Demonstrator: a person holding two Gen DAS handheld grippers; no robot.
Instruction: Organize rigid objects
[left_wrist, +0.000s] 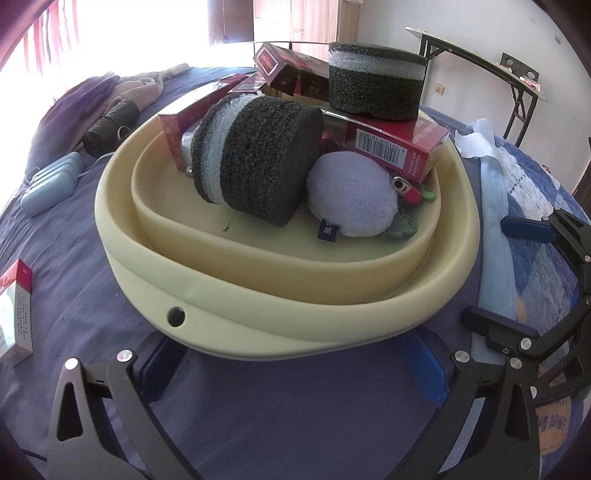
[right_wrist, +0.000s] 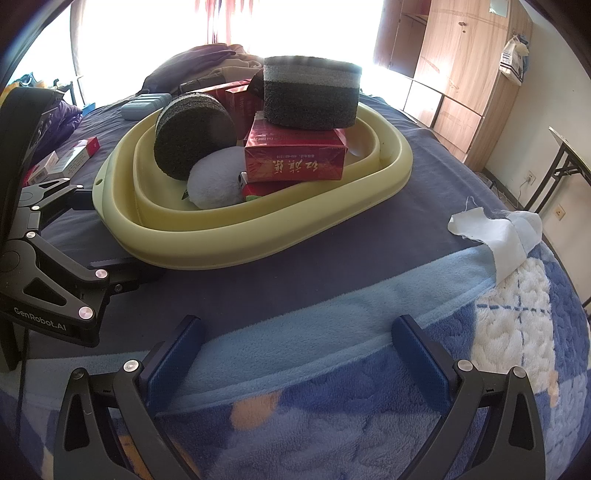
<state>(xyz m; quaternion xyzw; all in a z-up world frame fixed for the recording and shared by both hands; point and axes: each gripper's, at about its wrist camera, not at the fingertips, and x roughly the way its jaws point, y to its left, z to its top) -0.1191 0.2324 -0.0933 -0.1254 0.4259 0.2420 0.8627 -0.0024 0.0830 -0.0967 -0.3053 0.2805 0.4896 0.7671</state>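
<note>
A pale yellow basin (left_wrist: 258, 317) rests on the bed, with a smaller yellow tub nested inside it. It holds a dark foam cylinder (left_wrist: 258, 162) lying on its side. A second foam cylinder (left_wrist: 375, 81) stands upright on a red box (left_wrist: 388, 144). Also inside are a white plush toy (left_wrist: 351, 195), a lighter (left_wrist: 404, 186) and more red boxes (left_wrist: 284, 66) at the back. My left gripper (left_wrist: 291, 369) is open, its blue pads reaching just under the basin's near rim. My right gripper (right_wrist: 299, 354) is open over the blue blanket, a short way from the basin (right_wrist: 258, 236).
A cigarette pack (left_wrist: 14, 314), a blue-grey case (left_wrist: 48, 184) and a black roll (left_wrist: 107, 125) lie on the dark sheet to the left. White cloth (right_wrist: 487, 229) lies on the patterned blanket to the right. A folding table (left_wrist: 480, 62) and a wardrobe (right_wrist: 461, 74) stand beyond the bed.
</note>
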